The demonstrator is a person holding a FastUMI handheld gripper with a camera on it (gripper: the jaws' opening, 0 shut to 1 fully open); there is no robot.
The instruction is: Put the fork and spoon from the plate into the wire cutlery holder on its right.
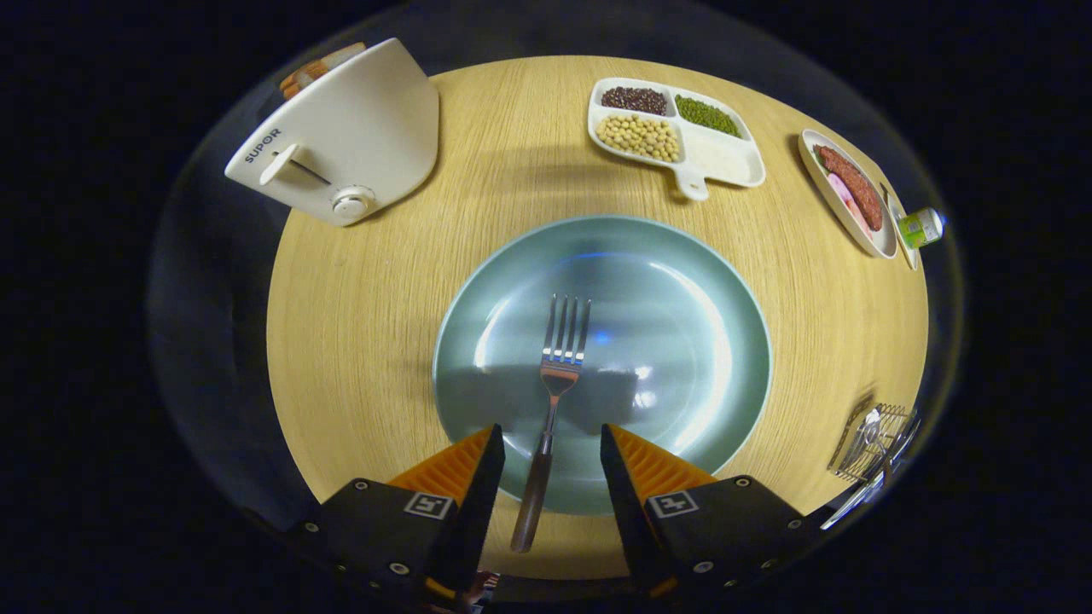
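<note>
The tongs [552, 448] stand apart low in the frame, straddling the dark handle of the silver metal fork [550, 401], touching nothing; the spread looks set for closing on that handle. The fork lies with tines pointing up-frame on the round pale-green plate [717, 281] at centre, handle overhanging the rim onto the round wooden bench [367, 324]. At lower right sits the wire cutlery holder [870, 439], a shiny utensil, probably the spoon, apparently already inside.

wire cutlery holder [872, 443]: small, warped near the table's rim, contents hard to tell | toaster [345, 136]: far side hidden | green-labelled bottle [921, 227]: partly behind the meat dish [849, 192]
</note>
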